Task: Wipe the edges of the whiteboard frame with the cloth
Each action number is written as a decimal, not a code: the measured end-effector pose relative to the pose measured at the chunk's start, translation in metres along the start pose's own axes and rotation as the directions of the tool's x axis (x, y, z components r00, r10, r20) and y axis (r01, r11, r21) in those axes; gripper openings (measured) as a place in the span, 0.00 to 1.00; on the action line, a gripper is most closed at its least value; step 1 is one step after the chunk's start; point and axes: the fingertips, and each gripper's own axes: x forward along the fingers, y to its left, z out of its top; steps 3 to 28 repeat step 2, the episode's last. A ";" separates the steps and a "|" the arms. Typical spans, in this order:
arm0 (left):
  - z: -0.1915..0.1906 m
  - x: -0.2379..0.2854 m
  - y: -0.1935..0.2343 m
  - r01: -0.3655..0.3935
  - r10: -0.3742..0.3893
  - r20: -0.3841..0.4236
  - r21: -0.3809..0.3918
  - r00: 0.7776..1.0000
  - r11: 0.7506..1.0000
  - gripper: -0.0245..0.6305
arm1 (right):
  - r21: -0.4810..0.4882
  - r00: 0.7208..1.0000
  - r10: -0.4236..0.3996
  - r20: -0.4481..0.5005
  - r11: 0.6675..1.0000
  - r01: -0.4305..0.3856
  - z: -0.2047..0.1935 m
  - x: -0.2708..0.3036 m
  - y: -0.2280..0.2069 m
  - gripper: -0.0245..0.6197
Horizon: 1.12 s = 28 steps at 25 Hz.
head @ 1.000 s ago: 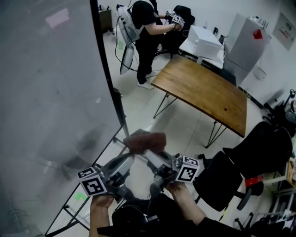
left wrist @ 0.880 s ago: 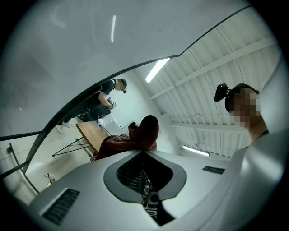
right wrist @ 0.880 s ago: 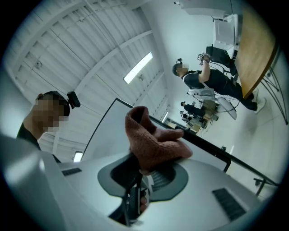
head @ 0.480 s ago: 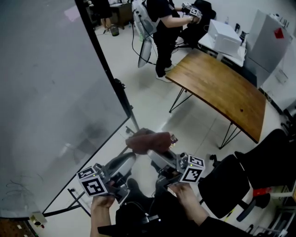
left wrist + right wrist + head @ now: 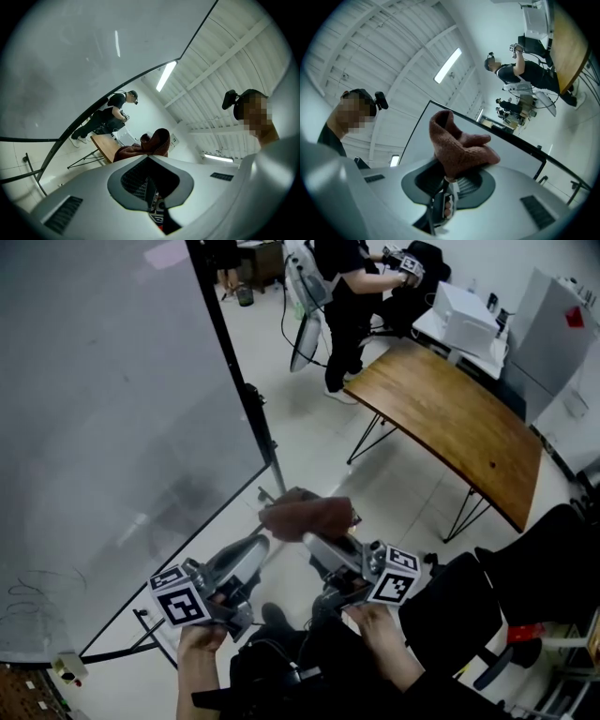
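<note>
Right gripper view: the right tongs (image 5: 447,177) are clamped on a bunched reddish-brown cloth (image 5: 457,147), which stands up from their tips.
Left gripper view: the left tongs (image 5: 149,158) have both jaws pressed together with nothing between them. The cloth shows just past their tips.
Head view: the two tongs are held side by side, tips pointing away from the person.
Cloth position: at the tip of the right tongs, ahead and slightly right of the left tongs.
Whiteboard (image 5: 112,409): ahead and left of both tongs.
Frame (image 5: 232,367): its black lower corner lies near the cloth, just ahead of the tongs; contact cannot be told.
Background: another person (image 5: 347,296) stands beside a wooden worktop (image 5: 450,427), far ahead and right of the tongs.
</note>
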 end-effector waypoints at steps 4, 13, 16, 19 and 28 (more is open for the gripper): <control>0.006 -0.004 -0.005 0.013 -0.013 0.001 0.011 1.000 1.000 0.03 | -0.020 1.000 0.001 0.006 1.000 -0.001 -0.001 0.004 0.007 0.16; 0.006 -0.004 -0.005 0.013 -0.013 0.001 0.011 1.000 1.000 0.03 | -0.020 1.000 0.001 0.006 1.000 -0.001 -0.001 0.004 0.007 0.16; 0.006 -0.004 -0.005 0.013 -0.013 0.001 0.011 1.000 1.000 0.03 | -0.020 1.000 0.001 0.006 1.000 -0.001 -0.001 0.004 0.007 0.16; 0.006 -0.004 -0.005 0.013 -0.013 0.001 0.011 1.000 1.000 0.03 | -0.020 1.000 0.001 0.006 1.000 -0.001 -0.001 0.004 0.007 0.16; 0.006 -0.004 -0.005 0.013 -0.013 0.001 0.011 1.000 1.000 0.03 | -0.020 1.000 0.001 0.006 1.000 -0.001 -0.001 0.004 0.007 0.16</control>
